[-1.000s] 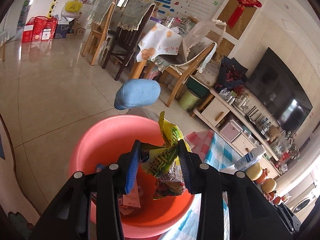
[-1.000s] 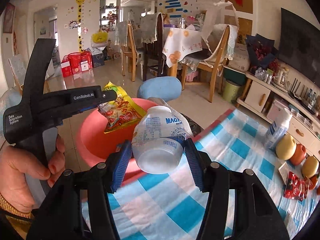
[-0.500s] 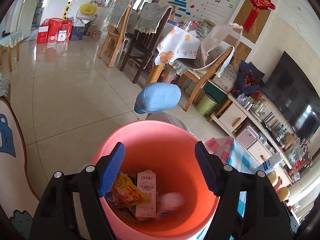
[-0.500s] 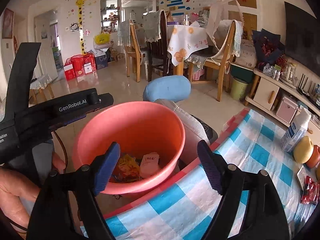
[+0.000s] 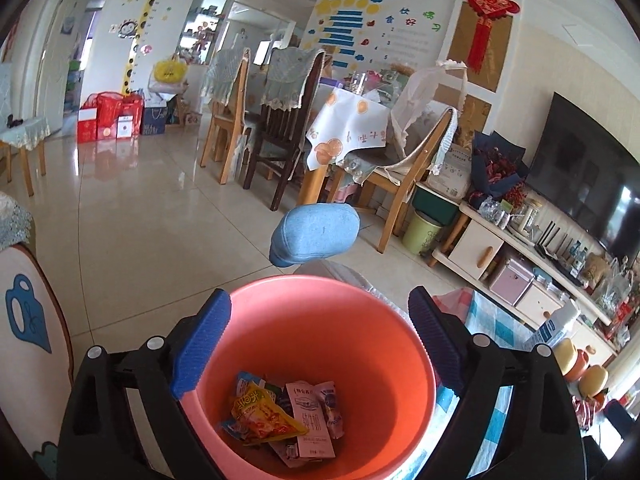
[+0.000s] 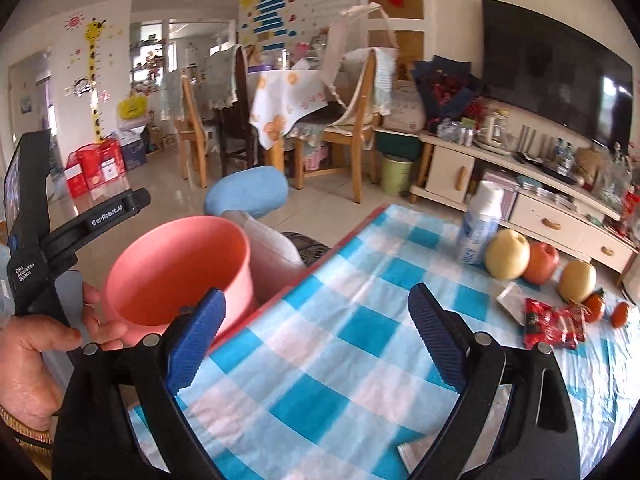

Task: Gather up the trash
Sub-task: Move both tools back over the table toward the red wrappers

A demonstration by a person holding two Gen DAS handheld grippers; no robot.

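Both loads are gone: the left hand-held gripper has just spread its jaws and hangs released over the pink bin, where the yellow snack wrapper now lies among cartons. The right hand-held gripper, likewise released and bare, has swung off the bin toward the checked table. Ahead and right of it, the red packet looks next, beside fruit, with a television beyond

Pears and a white bottle on checked tablecloth.
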